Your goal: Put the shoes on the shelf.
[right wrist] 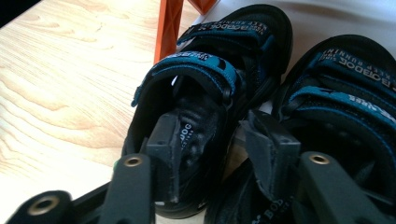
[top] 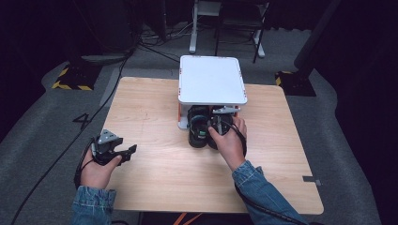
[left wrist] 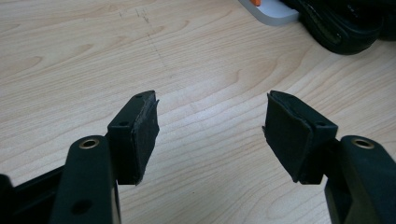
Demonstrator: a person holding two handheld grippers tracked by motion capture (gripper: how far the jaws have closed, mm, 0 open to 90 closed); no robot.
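Sandals (top: 202,130), a black pair with teal straps, sit side by side at the centre of the high view, toes tucked under a white two-tier rack (top: 212,79) with orange posts that stands on the far half of the table (top: 155,122). The right gripper (top: 217,127) is down among them, the hand wrapped over it. In the right gripper view one jaw stands inside the heel of the left-hand sandal (right wrist: 205,107) and the other sits in the gap between it and the right-hand sandal (right wrist: 341,116), so the inner side wall of that shoe lies between the pads. The jaws have parted and I cannot see either pad pressing the wall, so I read this as a released grip, the shoe resting on the rack's lower shelf where it was meant to go. Gripping by the heel wall makes sense: it lets the toe slide in under the top shelf while the hand stays outside. The left gripper (top: 123,153) waits at the lower left of the high view, just above the bare wood, well apart from the rack. In its own view the jaws stand wide with nothing between them and a sandal edge (left wrist: 345,23) shows at the upper right. It seems parked out of the way so the right hand has room.
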